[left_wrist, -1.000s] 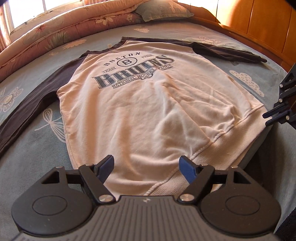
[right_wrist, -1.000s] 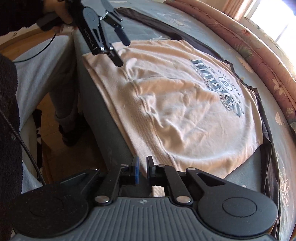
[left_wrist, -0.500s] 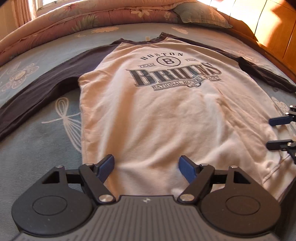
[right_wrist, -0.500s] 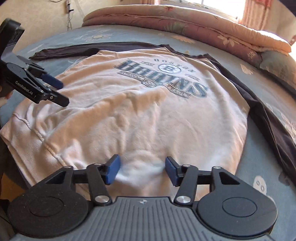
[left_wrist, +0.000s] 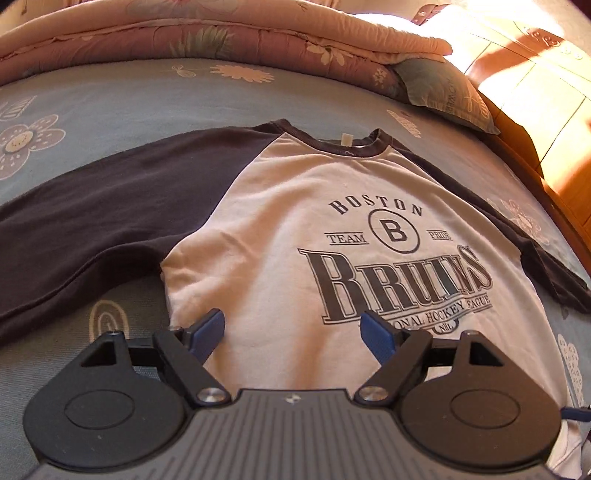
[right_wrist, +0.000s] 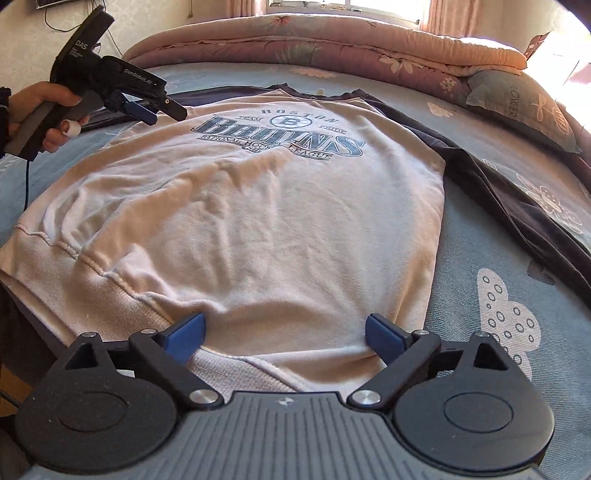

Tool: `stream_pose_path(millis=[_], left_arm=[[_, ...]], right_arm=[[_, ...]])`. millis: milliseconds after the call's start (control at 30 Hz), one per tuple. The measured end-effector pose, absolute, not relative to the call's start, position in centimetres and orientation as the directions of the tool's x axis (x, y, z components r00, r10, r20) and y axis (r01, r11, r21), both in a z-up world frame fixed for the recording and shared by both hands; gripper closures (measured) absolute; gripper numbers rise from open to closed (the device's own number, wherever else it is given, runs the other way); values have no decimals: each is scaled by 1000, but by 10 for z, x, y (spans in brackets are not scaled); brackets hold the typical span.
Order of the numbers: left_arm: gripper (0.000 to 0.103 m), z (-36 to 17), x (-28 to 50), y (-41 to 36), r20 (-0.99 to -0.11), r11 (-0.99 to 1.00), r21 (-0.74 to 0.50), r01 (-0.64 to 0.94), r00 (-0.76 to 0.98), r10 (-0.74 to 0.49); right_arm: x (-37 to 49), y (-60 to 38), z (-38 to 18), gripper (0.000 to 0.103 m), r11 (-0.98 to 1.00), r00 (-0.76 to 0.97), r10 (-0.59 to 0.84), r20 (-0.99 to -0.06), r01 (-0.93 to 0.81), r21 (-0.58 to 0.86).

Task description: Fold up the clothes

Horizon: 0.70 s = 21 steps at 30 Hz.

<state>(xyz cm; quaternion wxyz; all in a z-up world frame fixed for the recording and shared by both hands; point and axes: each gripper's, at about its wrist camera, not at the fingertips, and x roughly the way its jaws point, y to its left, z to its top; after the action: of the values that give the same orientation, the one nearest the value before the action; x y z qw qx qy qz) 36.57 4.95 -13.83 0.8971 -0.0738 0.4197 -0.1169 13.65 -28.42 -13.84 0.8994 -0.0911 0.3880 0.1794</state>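
Left wrist view: the cream long-sleeved sweatshirt with dark sleeves and a printed hockey crest lies flat, front up, on the blue flowered bedspread. Its long axis runs from the left gripper away to the dark collar, which points at the rolled pink quilt. This gripper hovers over the chest with its blue pads spread and nothing between them. The near dark sleeve stretches out sideways from the sweatshirt's shoulder, just left of the gripper, so the left hand is the nearer one for that sleeve.

Right wrist view: the right gripper sits at the sweatshirt's ribbed hem, at the end opposite the collar. Its jaws have just been opening and now stand wide, with cloth lying under them but not pinched. The other sleeve runs along the sweatshirt's right side, nearer this gripper. The person's hand holds the left gripper above the sweatshirt's far left shoulder.
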Motion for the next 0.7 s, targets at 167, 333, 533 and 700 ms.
stream_pose_path(millis=[167,333,533,700], left_arm=[[24,-140,386,59,-735,984,-121,128,656,-175],[24,-120,367,51,-738,970,-148,194,631,-239],[21,-127,317,49,-733,881,-370,295,489,-472],[22,-130,288,73,-776,941,-256,222,534,-336]], right_arm=[[139,-284,-138,5,918,626,250,-739,-395,-24],[142,-281,-139,0,920,626,246,-740,-390,-23],[141,-282,-140,0,922,634,250,-732,-388,-20],[140,-281,-140,0,925,636,246,-731,-379,-18]])
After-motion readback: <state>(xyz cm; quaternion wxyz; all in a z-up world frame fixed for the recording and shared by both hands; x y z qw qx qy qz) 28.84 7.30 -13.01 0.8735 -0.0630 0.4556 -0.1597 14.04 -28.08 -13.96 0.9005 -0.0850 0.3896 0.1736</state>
